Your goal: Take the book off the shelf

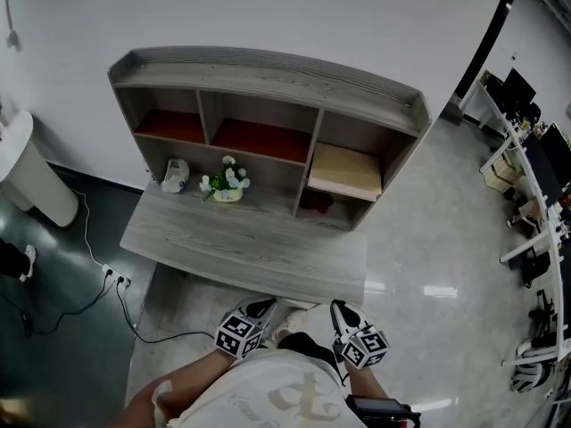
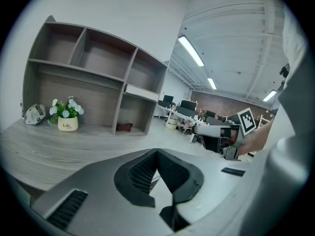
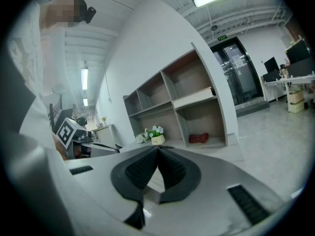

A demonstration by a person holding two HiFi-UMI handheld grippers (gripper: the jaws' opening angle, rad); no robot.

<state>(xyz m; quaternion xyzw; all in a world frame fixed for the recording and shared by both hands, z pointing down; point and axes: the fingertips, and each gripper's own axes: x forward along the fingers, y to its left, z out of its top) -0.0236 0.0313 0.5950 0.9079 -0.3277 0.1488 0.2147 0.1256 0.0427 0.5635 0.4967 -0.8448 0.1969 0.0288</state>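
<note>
The book (image 1: 344, 169) is a pale beige slab lying flat on the middle board of the right-hand compartment of the grey wooden shelf (image 1: 268, 74). It shows as a thin light slab in the left gripper view (image 2: 141, 89) and in the right gripper view (image 3: 194, 97). Both grippers are held low, close to the person's body and in front of the desk edge, well short of the shelf. The left gripper (image 1: 262, 307) (image 2: 157, 152) is shut with nothing in it. So is the right gripper (image 1: 341, 309) (image 3: 158, 149), its pads meeting at the tips.
A small flower pot (image 1: 227, 184) and a white object (image 1: 175, 175) stand on the desk (image 1: 241, 243) under the shelf. A dark red item (image 1: 317, 201) lies in the lower right compartment. A white bin (image 1: 36, 172) and a floor cable (image 1: 94, 279) are at left, office desks (image 1: 526, 176) at right.
</note>
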